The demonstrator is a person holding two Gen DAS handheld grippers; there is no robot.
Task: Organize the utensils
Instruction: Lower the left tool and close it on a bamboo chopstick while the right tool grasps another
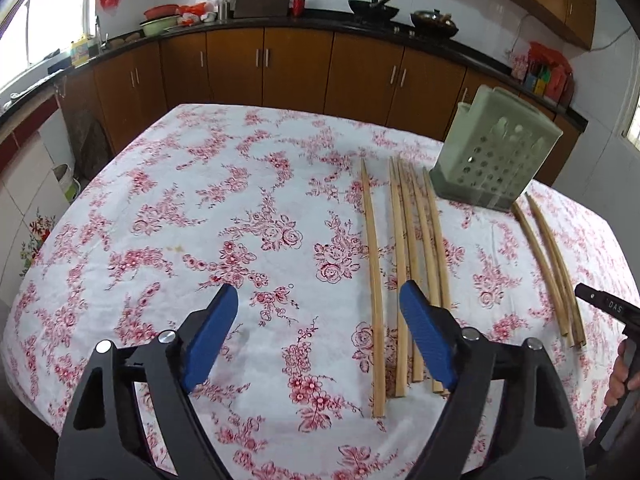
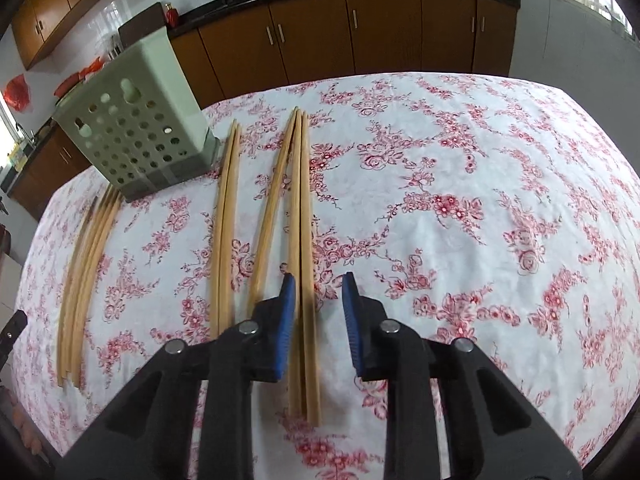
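Blue-padded jaws of the right gripper [image 2: 316, 320] sit nearest the lens, apart, with nothing clamped; a bundle of chopsticks [image 2: 301, 264] runs between them toward 12 o'clock, lying flat on the floral tablecloth [image 2: 480, 200]. Whether the left pad touches the wood cannot be told. At 10 o'clock stands the perforated green utensil holder [image 2: 136, 128], upright. A second pair of chopsticks [image 2: 225, 232] lies just left of the bundle, and a further group [image 2: 86, 264] lies at 9 o'clock.

Left gripper [image 1: 318, 332]: jaws wide apart, empty, hovering over bare cloth; a single chopstick [image 1: 372, 280] lies between its pads and the group beside it passes under the right pad.

Risks, as judged:
- The bundle holds several sticks side by side; a closing grip may catch only some, and the rest could roll off or splay
- Sticks gripped near one end would hang tip-heavy and may pivot in the pads
- The holder looks light; a chopstick striking its rim could tip or shift it

Differences between views: the left view shows the holder at 1 o'clock, the right gripper's black body [image 1: 608, 308] and the operator's fingers at 3 o'clock, and the kitchen counter [image 1: 280, 20] with pans. Only the right view shows the bundle on which that gripper is aligned, at the table's right side
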